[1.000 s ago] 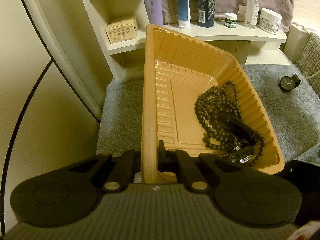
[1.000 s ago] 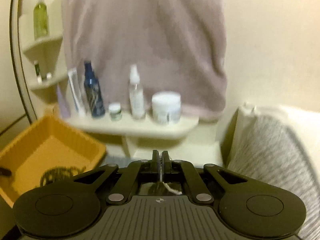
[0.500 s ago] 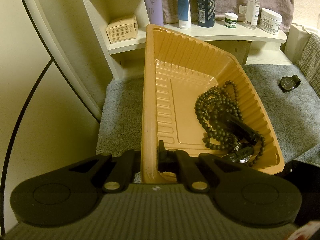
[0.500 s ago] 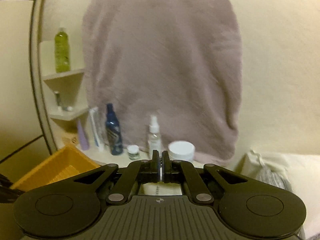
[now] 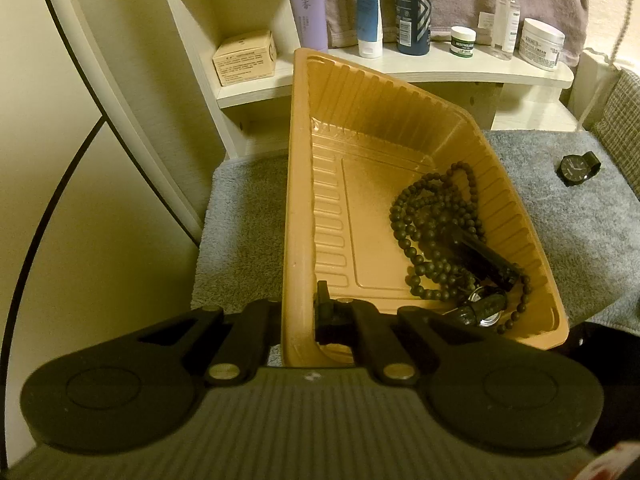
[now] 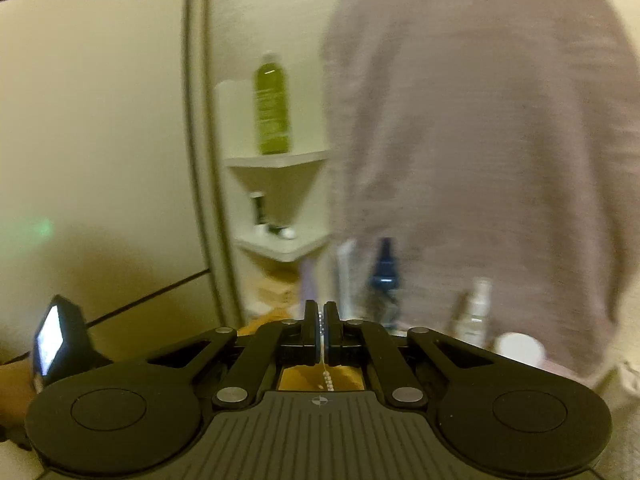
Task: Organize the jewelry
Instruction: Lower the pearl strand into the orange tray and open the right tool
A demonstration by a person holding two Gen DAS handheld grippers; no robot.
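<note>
My left gripper [image 5: 302, 312] is shut on the near left wall of an orange plastic tray [image 5: 298, 184], which is tilted on a grey mat. A dark bead necklace [image 5: 436, 224] and a black watch [image 5: 486, 280] lie in the tray's low right corner. Another black watch [image 5: 578, 168] lies on the mat at the right. My right gripper [image 6: 321, 320] is shut on a thin pale bead chain [image 6: 327, 378] that hangs below the fingers, raised high. A strip of the orange tray [image 6: 300, 378] shows under it.
A white shelf [image 5: 460, 70] behind the tray holds several bottles, tubes and jars. A cardboard box [image 5: 244, 58] sits on a lower shelf. A mauve towel [image 6: 480, 140] hangs on the wall. A patterned cushion [image 5: 624, 120] is at the far right.
The right gripper has risen and swung left with the pale chain, so the shelf items sank in its view. The left gripper and the tray have not moved.
</note>
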